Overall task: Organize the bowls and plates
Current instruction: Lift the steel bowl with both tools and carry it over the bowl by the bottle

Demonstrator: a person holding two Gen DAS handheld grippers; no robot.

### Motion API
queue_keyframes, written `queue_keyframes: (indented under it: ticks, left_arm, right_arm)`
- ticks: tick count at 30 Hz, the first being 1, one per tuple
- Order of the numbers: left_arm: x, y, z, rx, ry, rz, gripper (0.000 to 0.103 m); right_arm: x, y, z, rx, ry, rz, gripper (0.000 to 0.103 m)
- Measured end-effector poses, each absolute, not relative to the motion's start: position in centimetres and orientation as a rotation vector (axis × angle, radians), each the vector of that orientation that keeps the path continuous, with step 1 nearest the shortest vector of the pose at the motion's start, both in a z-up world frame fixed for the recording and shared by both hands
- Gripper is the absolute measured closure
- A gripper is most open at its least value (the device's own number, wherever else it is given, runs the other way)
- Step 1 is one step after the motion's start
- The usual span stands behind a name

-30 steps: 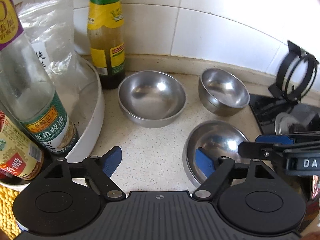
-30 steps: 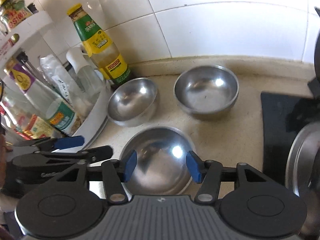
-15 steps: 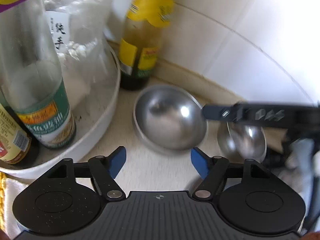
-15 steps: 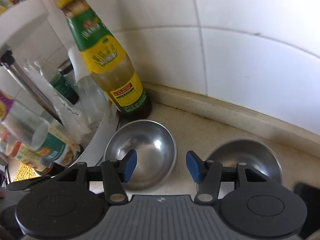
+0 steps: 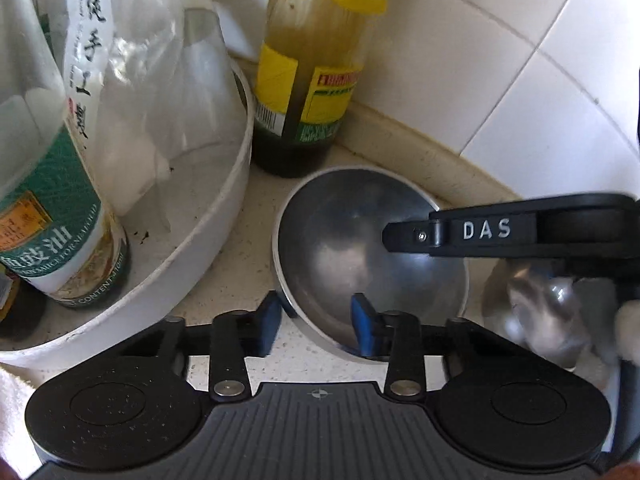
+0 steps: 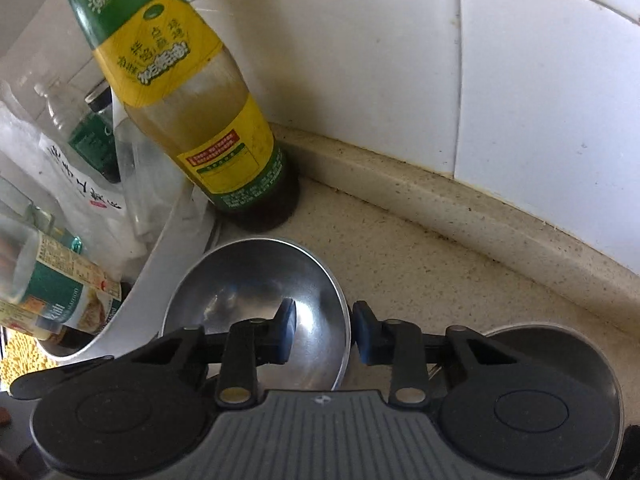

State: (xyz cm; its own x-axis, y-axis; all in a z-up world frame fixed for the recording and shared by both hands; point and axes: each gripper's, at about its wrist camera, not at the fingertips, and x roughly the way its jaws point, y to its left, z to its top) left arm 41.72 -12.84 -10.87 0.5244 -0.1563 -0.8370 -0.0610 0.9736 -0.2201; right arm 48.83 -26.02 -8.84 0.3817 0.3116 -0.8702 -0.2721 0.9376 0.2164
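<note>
At the counter's (image 6: 420, 248) back edge, the left gripper (image 5: 316, 324) and right gripper (image 6: 324, 330) were both closing across opposite rims of one steel bowl (image 5: 360, 248), pads not yet pressing; no stacking yet visible, second bowl (image 5: 536, 312) alongside.

Both wrist cameras look steeply down from close above the counter (image 6: 420, 264) toward the tiled wall (image 6: 360, 60), the left one from the bowl's left and the right one from its right, sharing the same steel bowl (image 5: 360, 248) and yellow-labelled bottle (image 5: 312, 92).
</note>
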Motion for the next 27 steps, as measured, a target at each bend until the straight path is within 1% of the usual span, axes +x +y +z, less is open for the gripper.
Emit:
queue_keyframes:
  ticks: [5,16,20,27]
  left_arm:
    - [41.4,-12.9,-10.8,-0.182,1.027,-0.067,0.060]
    - [38.8,-12.8,-7.3,-0.133,0.937,-0.102,0.055]
    - [37.1,-13.3,-5.9,-0.106,0.906,-0.142,0.051]
    - [33.9,-15.0,-3.8,-0.056,0.862,-0.240,0.050]
  right_arm:
    - [47.5,-26.3,-8.2,0.064,1.121,0.386,0.055]
    - [44.4,-26.9,-4.2,0.095,1.048,0.379,0.055]
    - [42.2,-27.6,-2.9,0.099,1.032,0.359,0.055]
    - [38.0,-29.4,-1.0,0.115,1.012,0.282,0.055]
